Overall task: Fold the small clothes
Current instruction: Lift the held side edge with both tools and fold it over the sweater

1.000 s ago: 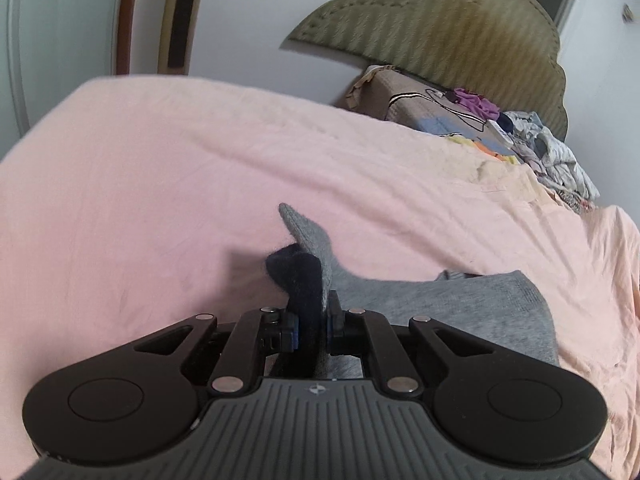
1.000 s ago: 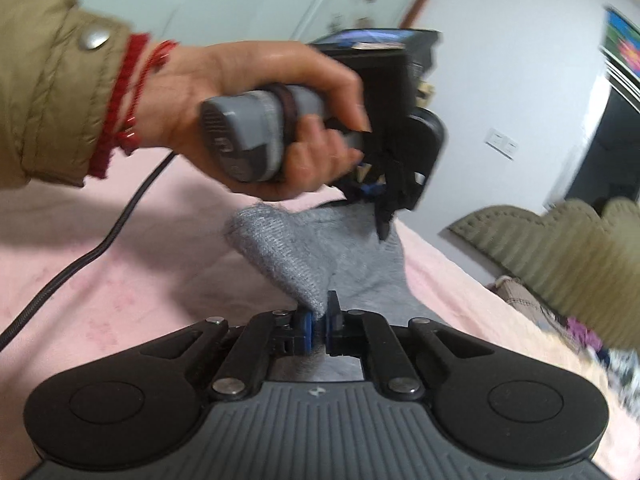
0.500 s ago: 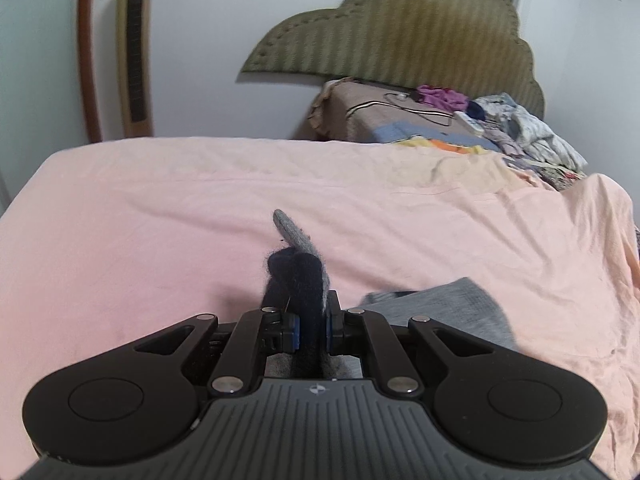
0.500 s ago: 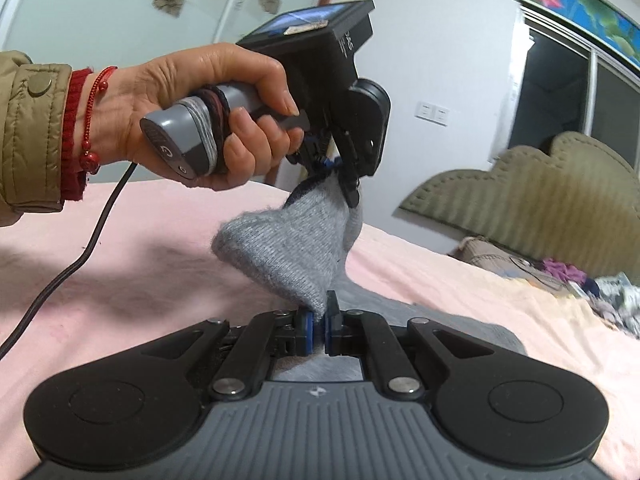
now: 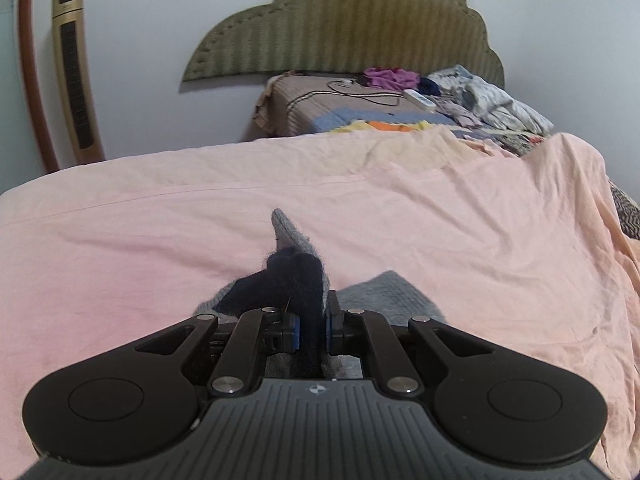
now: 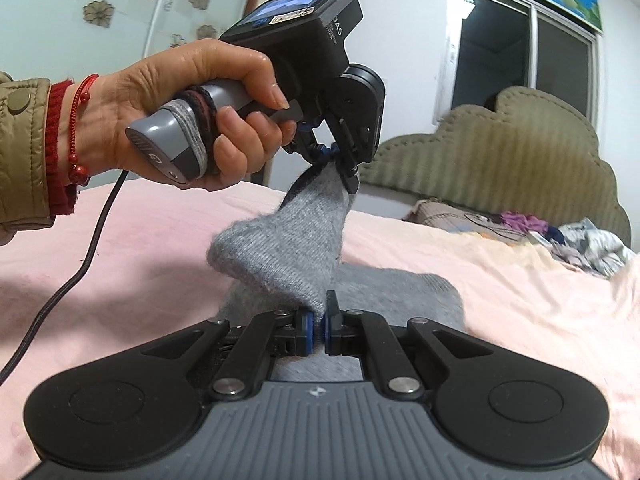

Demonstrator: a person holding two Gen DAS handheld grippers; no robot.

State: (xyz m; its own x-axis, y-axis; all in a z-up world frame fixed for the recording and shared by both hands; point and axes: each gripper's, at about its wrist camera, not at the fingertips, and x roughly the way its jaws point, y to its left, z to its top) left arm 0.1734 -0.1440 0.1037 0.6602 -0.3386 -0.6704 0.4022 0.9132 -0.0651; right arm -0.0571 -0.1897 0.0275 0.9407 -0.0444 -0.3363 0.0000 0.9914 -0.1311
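fold | both jaws clamped on grey sock (image 6: 288,256) | lower evenly onto bed (image 6: 500,300), matching edges, release after.

1. Bed (image 5: 160,240), covered by a pink sheet (image 6: 520,300), lightly creased, draped off the right edge.
2. Grey garment (image 6: 420,284) flat on the sheet, partly hidden behind the near claw in both views; one end lifted clear of the bed.
3. Quilt (image 5: 304,108), brown with blue, yellow and orange patches, at the head end against a padded olive headboard (image 5: 352,24).
4. Heap of mixed clothes (image 5: 472,96) on the quilt to the right, purple piece on top; white remote (image 5: 418,99) and dark cable (image 5: 372,98) beside it.
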